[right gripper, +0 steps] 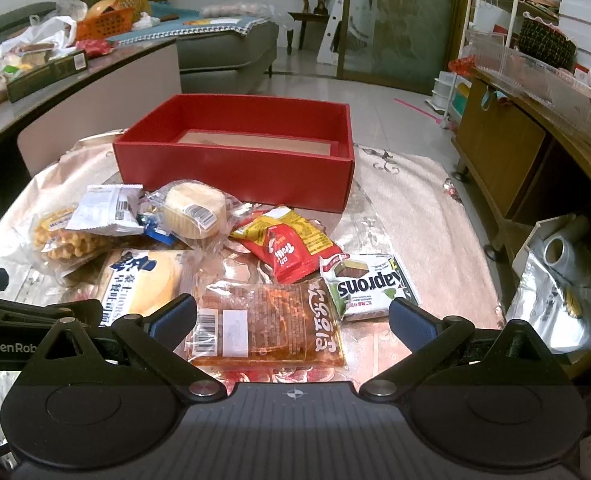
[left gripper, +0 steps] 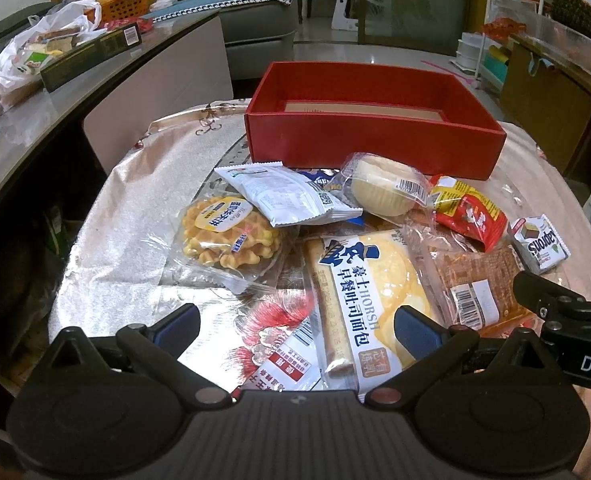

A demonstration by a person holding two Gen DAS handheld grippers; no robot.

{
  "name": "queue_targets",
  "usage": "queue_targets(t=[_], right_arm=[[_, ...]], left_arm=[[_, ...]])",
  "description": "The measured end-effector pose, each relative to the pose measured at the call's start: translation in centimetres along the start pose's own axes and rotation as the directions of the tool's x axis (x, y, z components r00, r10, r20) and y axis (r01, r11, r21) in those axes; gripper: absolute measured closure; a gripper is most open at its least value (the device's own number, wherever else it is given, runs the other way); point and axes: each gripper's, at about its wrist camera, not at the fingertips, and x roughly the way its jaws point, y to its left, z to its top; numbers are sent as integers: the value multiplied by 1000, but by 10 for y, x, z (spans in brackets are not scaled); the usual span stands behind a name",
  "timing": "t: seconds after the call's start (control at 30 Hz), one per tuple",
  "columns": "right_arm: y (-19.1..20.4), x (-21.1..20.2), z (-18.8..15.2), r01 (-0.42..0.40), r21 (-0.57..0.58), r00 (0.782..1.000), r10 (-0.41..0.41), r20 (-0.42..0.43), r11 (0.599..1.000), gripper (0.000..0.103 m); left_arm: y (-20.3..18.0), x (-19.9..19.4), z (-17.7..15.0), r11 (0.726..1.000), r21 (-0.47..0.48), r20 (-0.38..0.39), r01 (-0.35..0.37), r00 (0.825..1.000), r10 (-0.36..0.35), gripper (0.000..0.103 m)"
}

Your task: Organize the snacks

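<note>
My left tool and right tool both hang released above the snacks on the tabletop: HORSH bread, Kaprons wafer, Trolli packet, before the red box.

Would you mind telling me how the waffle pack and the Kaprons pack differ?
The waffle pack is clear, showing round golden waffles; the Kaprons pack is opaque, printed white and green. The waffle pack sits at the pile's left edge, partly under a white sachet; the Kaprons pack lies uncovered at the right. Both are sealed and outside the red box.
</note>
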Motion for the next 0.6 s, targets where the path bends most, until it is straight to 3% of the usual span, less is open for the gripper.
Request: queue_targets(t=[0.6], right_arm=[[0,1,-2,-1,-2,1000,1,-6,1000,0]], left_arm=[[0,0,-1,1000,7,0,-5,1000,5,5]])
